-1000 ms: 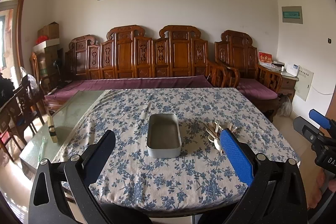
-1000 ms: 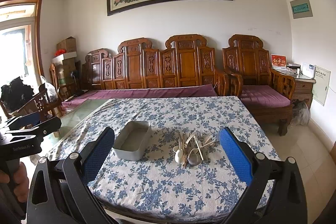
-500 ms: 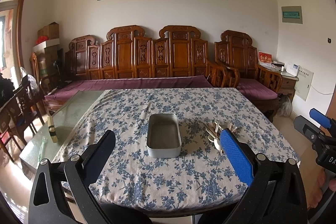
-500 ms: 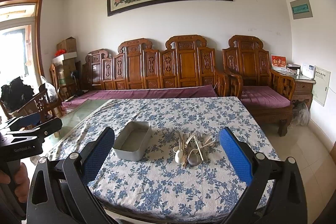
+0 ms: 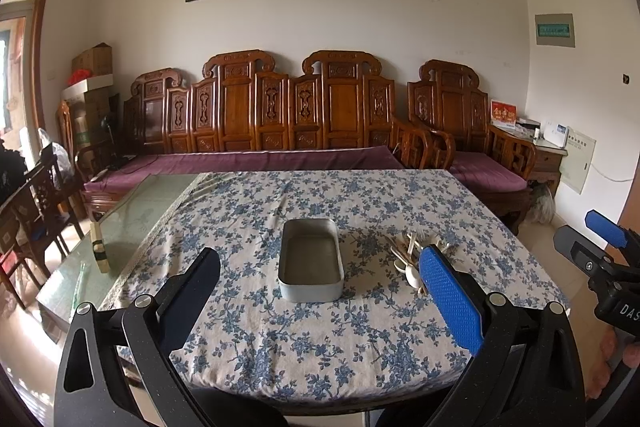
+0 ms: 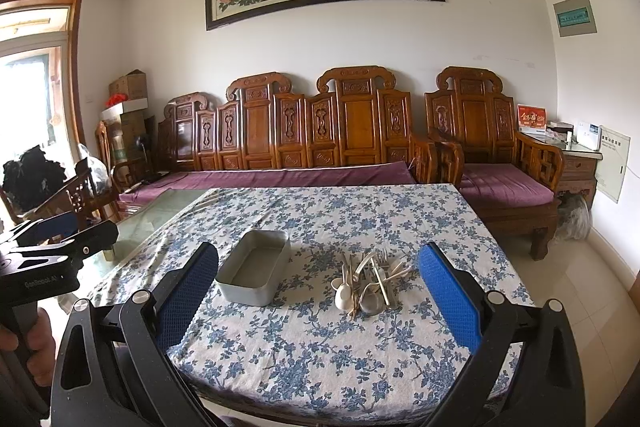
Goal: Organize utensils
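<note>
An empty grey metal tray [image 5: 311,259] [image 6: 254,274] sits mid-table on a blue-flowered cloth. To its right lies a heap of pale spoons, forks and chopsticks [image 6: 370,281] [image 5: 412,255], partly hidden behind the blue pad in the left wrist view. My left gripper [image 5: 320,287] is open, held back over the table's near edge, in line with the tray. My right gripper [image 6: 318,285] is open too, also near the front edge, with the heap between its fingers' lines farther off. Neither holds anything. Each gripper shows at the side of the other's view.
The table [image 5: 360,347] has a bare glass strip on its left with a small bottle [image 5: 98,247]. A carved wooden sofa [image 5: 280,115] with purple cushions stands behind the table, and chairs [image 5: 36,207] stand at the left. A tiled floor lies to the right.
</note>
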A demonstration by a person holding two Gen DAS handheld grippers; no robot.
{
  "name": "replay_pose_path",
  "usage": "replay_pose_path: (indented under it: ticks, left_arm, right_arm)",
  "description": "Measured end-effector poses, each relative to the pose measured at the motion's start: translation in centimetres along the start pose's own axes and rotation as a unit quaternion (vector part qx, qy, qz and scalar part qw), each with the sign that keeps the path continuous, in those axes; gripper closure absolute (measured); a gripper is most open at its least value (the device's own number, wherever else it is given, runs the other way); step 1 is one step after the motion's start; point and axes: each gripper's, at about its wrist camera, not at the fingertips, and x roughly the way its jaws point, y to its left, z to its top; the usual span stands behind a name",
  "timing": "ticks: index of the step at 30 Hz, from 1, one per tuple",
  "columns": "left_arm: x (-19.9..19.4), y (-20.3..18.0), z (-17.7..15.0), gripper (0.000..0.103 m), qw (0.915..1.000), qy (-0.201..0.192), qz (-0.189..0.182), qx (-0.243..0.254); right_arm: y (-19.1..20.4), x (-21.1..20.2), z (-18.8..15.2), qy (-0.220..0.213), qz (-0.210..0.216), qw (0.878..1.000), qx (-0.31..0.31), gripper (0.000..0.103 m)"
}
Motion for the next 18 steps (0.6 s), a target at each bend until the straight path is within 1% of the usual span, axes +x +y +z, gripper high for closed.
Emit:
replay_pose_path:
  ticks: [18]
  left_arm:
    - [-0.4, -0.19, -0.02, 0.006, 1.0, -0.003, -0.003, 0.0]
  right_arm:
    - [0.18, -0.54, 0.29, -0.001, 0.0, 1.0, 0.0, 0.002]
